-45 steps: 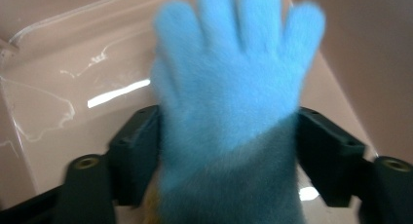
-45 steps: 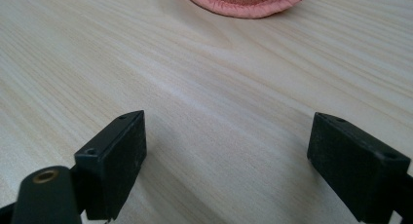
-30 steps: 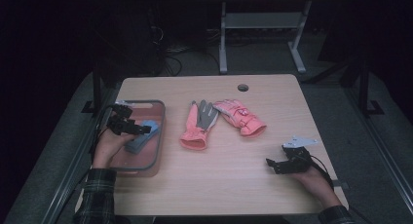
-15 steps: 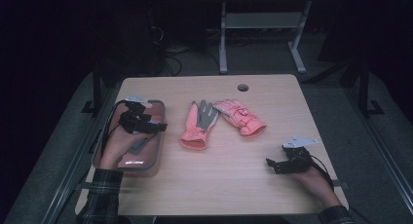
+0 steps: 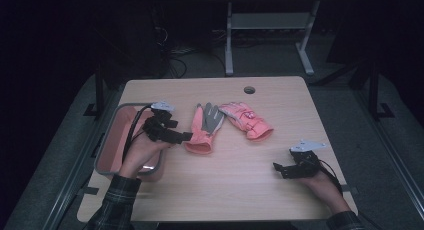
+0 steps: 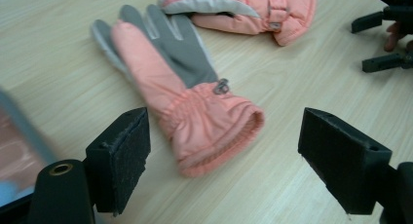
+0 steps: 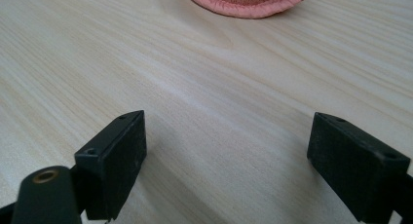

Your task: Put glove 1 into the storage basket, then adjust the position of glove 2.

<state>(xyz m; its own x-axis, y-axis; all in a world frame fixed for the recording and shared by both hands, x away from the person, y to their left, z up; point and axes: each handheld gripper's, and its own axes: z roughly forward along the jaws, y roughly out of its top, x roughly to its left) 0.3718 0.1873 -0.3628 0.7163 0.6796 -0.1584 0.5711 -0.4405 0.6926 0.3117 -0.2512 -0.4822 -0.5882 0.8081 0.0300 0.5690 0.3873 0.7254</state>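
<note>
Left claw (image 6: pixel 224 160) wide open, empty, aimed at near pink ski glove (image 6: pixel 185 97): soft, light, padded; best pinched at gathered cuff, frame centre.

The high view looks forward and down from above the person's side, taking in the whole bench (image 5: pixel 220 185) from afar. The left claw view sits low and close, facing across the near glove (image 6: pixel 195 107) toward the right claw (image 6: pixel 384 39). The right claw view skims the benchtop, catching a glove cuff (image 7: pixel 248 1). All share the gloves.
</note>
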